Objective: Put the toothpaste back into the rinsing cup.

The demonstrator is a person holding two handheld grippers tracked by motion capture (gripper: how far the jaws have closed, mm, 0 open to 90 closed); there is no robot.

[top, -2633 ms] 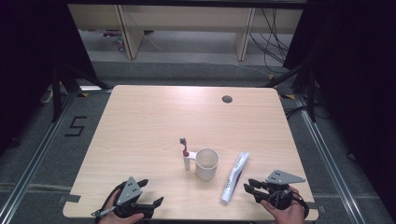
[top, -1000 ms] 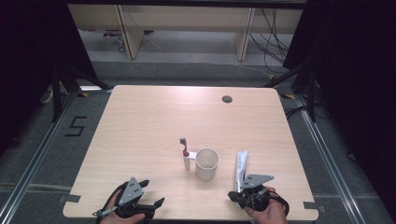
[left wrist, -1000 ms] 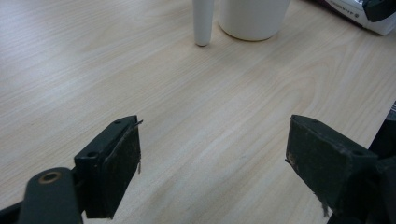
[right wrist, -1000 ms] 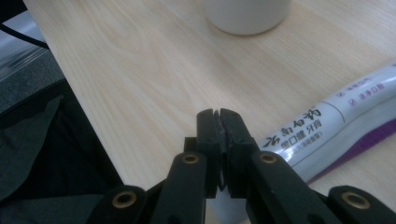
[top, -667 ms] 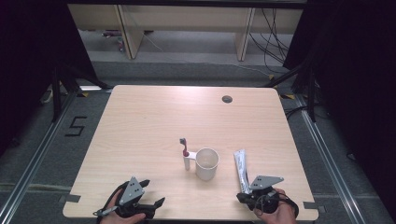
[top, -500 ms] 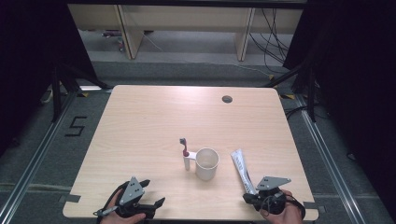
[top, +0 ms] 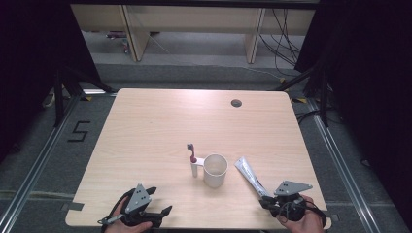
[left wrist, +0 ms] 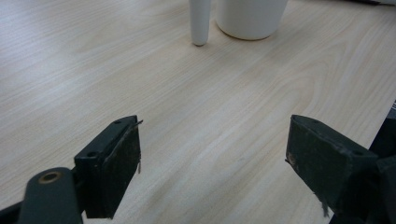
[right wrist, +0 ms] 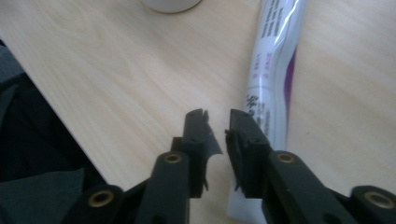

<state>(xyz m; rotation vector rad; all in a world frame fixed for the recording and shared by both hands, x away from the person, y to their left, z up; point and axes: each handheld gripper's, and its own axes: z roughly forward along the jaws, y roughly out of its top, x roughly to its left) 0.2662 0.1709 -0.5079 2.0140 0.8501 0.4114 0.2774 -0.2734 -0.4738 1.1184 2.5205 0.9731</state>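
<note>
A white cup stands near the table's front middle, with a white-handled toothbrush just left of it. Right of the cup a white and purple toothpaste tube lies slanting, its near end by my right gripper. In the right gripper view, my right gripper has just been opening; a narrow gap shows between its jaws, nothing in it, and the tube runs beside the right jaw. My left gripper rests at the front left; the left gripper is wide open over bare wood, short of the cup.
A dark cable hole sits in the table's far right part. The table's front edge runs right under both hands. Beyond the far edge stand wooden shelf legs and loose cables on the floor.
The right gripper swung the tube's near end rightward, so the tube now slants the other way. Its jaws then parted slightly. The left gripper stayed put.
</note>
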